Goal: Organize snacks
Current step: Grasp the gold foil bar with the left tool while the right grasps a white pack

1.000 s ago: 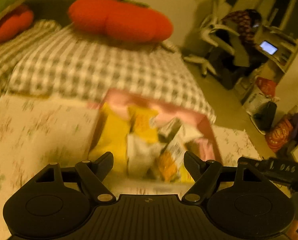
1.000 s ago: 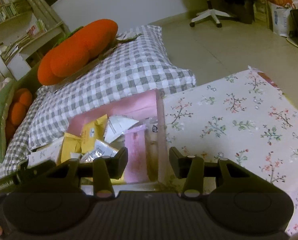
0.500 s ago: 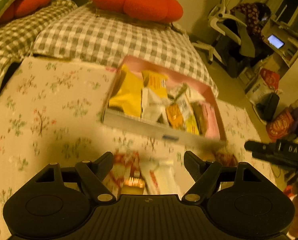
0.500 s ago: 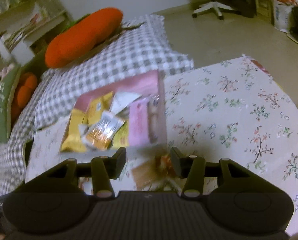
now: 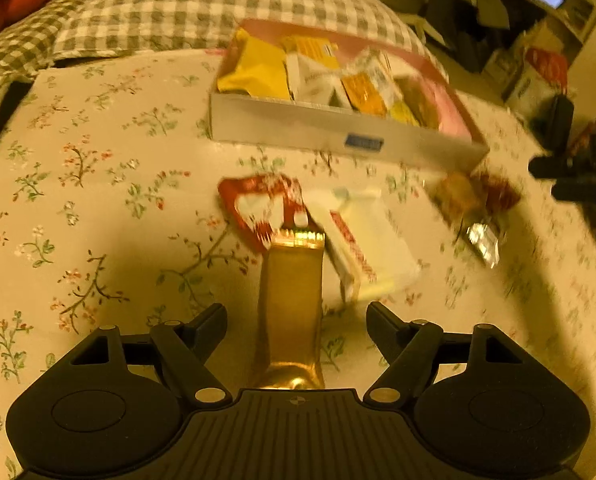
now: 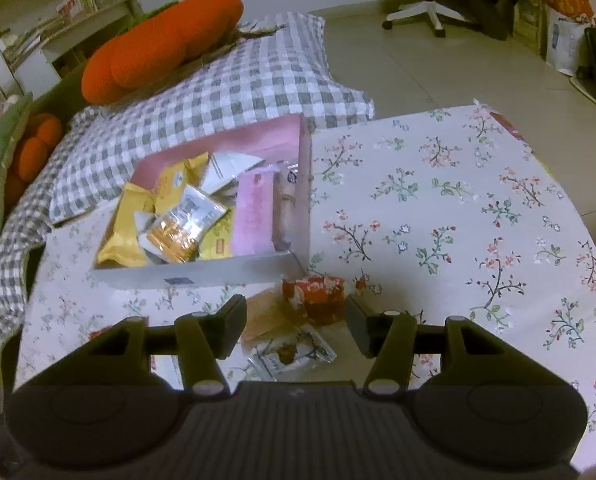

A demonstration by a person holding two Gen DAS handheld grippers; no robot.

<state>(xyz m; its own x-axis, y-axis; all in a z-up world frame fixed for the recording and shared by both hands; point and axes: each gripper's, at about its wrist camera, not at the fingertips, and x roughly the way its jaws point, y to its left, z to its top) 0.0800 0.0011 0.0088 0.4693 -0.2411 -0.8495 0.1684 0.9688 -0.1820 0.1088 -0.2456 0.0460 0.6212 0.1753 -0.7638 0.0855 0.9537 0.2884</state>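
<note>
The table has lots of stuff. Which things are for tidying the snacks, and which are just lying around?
For the job:
- pink box of snacks
- gold packet
- red packet
- white packet
- clear packet
- left gripper, right gripper, both open

Just lying about:
- carrot cushion
- checked pillow
- office chair

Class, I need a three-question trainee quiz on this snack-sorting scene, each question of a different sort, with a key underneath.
1. True or false: the gold packet lies between the open fingers of the left gripper.
2. Which lies outside the pink box, on the floral cloth? A) pink bar B) red wrapper C) yellow bag
3. Fill in: beyond the box lies a grey-and-white ______ pillow.

Key: 1 true; 2 B; 3 checked. The right gripper stands open over the red wrapper, its jaws having just been opening, pressing on nothing.
</note>
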